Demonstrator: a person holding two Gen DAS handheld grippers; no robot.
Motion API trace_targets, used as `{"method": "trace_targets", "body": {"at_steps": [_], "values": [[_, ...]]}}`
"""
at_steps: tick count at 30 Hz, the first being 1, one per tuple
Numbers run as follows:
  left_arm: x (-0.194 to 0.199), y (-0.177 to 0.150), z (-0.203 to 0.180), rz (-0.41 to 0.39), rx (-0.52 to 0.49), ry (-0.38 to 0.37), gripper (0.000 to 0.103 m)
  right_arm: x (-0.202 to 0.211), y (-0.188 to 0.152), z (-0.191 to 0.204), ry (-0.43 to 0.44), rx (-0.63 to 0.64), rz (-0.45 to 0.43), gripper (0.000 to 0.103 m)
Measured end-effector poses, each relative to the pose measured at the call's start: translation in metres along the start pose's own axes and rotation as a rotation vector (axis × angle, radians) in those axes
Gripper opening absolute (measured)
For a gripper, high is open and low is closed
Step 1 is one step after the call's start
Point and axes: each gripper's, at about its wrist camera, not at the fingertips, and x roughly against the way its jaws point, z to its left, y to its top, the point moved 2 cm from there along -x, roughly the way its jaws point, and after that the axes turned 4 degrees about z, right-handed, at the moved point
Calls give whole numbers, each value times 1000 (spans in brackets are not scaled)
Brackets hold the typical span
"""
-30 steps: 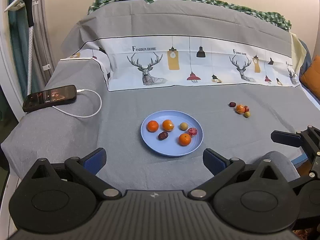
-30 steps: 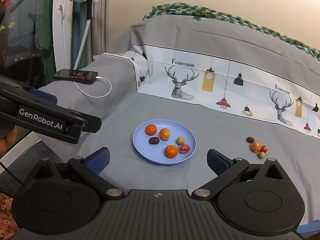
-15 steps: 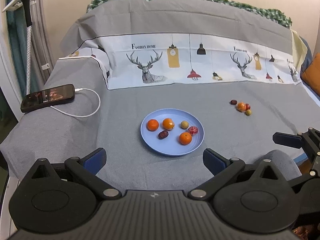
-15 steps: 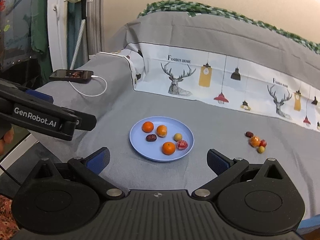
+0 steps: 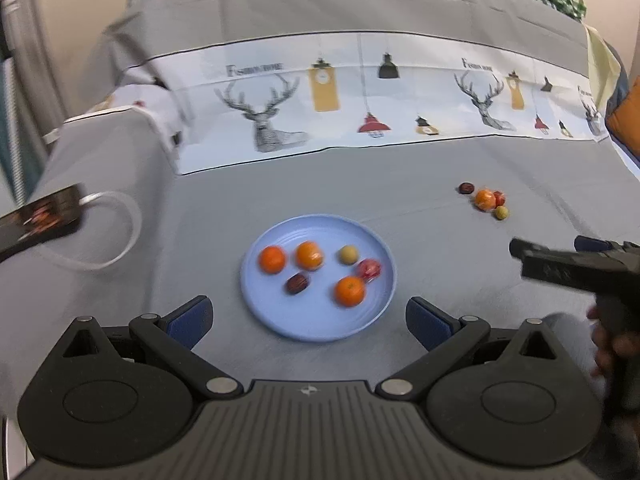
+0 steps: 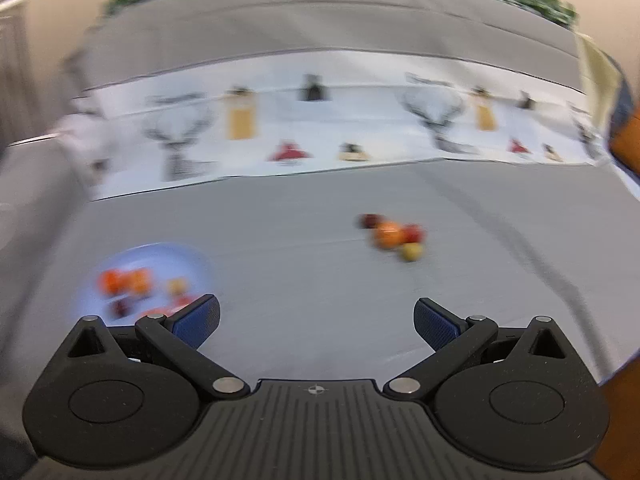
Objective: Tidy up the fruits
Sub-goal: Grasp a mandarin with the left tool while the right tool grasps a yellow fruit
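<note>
A light blue plate (image 5: pixel 372 312) lies on the grey bedsheet with several small fruits on it: oranges (image 5: pixel 350 291), a dark date (image 5: pixel 297 283), a yellow-green one (image 5: pixel 348 255) and a red one (image 5: pixel 369 269). A second small cluster of fruits (image 5: pixel 486 199) sits on the sheet to the right, blurred in the right wrist view as a cluster (image 6: pixel 394 234). My left gripper (image 5: pixel 308 318) stands open just short of the plate. My right gripper (image 6: pixel 316 320) is open and empty over bare sheet, with the plate (image 6: pixel 160 254) at its left; from the left wrist view it shows as a black body (image 5: pixel 576 268).
A phone (image 5: pixel 38 216) on a white charging cable (image 5: pixel 112 240) lies at the left of the bed. A printed deer pillowcase band (image 5: pixel 360 100) runs across the back. An orange cushion (image 5: pixel 624 120) sits at the far right. A hand (image 5: pixel 608 344) holds the right gripper.
My right gripper has swung right: the plate slid to its left edge and the loose fruit cluster came toward centre. The left gripper moved slightly closer to the plate. Both views are motion-blurred.
</note>
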Motion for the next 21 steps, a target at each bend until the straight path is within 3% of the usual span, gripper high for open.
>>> {"method": "trace_targets", "body": {"at_steps": [3,6,12,16,18,19,20,21], "values": [[-26,22,-21,8,-23,-16,103,-50,10,-37,-150,-83,-16,102],[-55,44,-44,17,-43,-34,103,-105,18,-72,-238,-186,27,102],[-113,84,-87,26,-89,-54,103,-193,25,-96,-260,-217,92,101],[-144,104,-111,20,-124,-62,103,-227,26,-95,-293,-159,84,98],[-159,112,-123,14,-142,-73,103,-235,23,-104,-292,-192,84,96],[-167,115,-131,12,-150,-82,103,-234,23,-111,-274,-231,69,85],[-174,119,-139,10,-157,-94,103,-231,23,-117,-283,-261,40,61],[-183,124,-147,6,-160,-113,103,-226,24,-122,-296,-274,25,51]]}}
